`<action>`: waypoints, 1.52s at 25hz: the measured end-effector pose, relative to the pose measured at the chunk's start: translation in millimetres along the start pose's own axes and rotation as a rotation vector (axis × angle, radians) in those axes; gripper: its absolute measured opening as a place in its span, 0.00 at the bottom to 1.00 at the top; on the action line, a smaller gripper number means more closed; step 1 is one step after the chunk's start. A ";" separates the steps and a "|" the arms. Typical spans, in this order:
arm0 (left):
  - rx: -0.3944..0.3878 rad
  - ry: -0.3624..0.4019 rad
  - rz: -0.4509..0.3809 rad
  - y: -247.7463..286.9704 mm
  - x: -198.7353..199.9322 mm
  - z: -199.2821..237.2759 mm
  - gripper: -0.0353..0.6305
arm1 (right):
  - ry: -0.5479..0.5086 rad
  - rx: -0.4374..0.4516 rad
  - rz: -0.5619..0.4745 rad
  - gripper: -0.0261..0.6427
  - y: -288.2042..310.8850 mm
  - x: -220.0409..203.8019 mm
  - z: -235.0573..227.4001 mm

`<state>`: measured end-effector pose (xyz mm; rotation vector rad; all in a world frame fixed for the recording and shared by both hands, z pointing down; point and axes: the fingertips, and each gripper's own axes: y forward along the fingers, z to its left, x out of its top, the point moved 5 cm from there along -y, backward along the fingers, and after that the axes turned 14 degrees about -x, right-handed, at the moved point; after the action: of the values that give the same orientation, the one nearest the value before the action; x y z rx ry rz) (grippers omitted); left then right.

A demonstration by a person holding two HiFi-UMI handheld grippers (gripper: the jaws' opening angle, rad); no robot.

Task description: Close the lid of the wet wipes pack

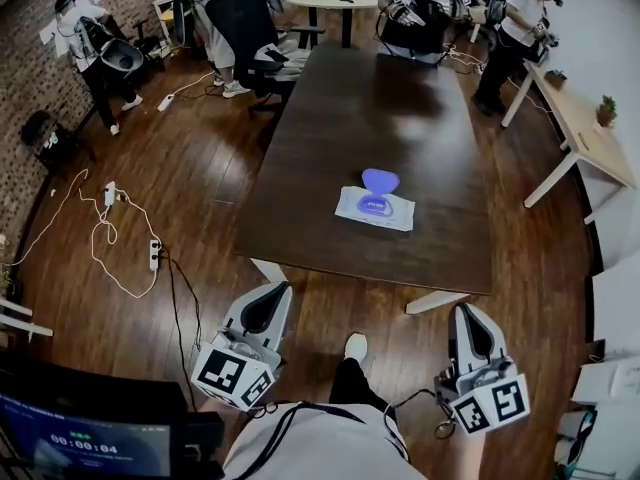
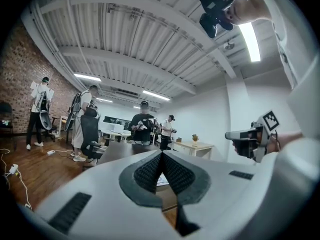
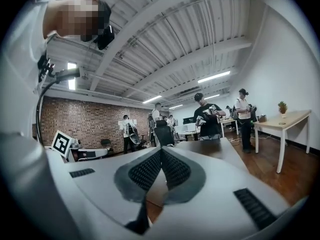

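Note:
A white wet wipes pack (image 1: 375, 208) lies near the front middle of the dark table (image 1: 330, 148), its purple lid (image 1: 380, 180) flipped open toward the far side. My left gripper (image 1: 267, 306) hovers short of the table's near edge on the left, jaws shut with nothing between them. The right gripper (image 1: 470, 330) hangs short of the near edge on the right, also shut and empty. In the left gripper view the jaws (image 2: 161, 160) meet at the tips, and a sliver of the pack (image 2: 161, 182) shows beyond them. The right gripper view shows its jaws (image 3: 161, 156) closed too.
Several people stand at the far end of the room, by an office chair (image 1: 250, 28) and a light desk (image 1: 580, 128) on the right. Cables and a power strip (image 1: 155, 255) lie on the wood floor to the left. A screen (image 1: 80, 438) sits at lower left.

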<state>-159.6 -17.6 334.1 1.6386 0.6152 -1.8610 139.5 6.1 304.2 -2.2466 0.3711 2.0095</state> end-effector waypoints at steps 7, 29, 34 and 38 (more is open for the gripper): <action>0.038 -0.025 -0.002 113.6 19.5 32.3 0.05 | -0.013 0.103 -0.002 0.05 111.2 26.0 -73.4; -0.057 -0.055 0.134 289.0 -85.4 141.7 0.05 | -0.007 0.237 0.169 0.05 323.1 -69.1 -112.6; -0.052 -0.131 0.183 316.2 -137.8 155.3 0.05 | -0.045 0.274 0.237 0.05 368.2 -116.1 -122.0; -0.021 -0.178 0.242 321.6 -176.0 168.2 0.05 | -0.079 0.325 0.307 0.24 405.8 -157.2 -120.8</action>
<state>-46.6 -343.9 542.6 1.4446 0.3432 -1.7902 139.5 -396.7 508.4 -2.0022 1.0080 1.9844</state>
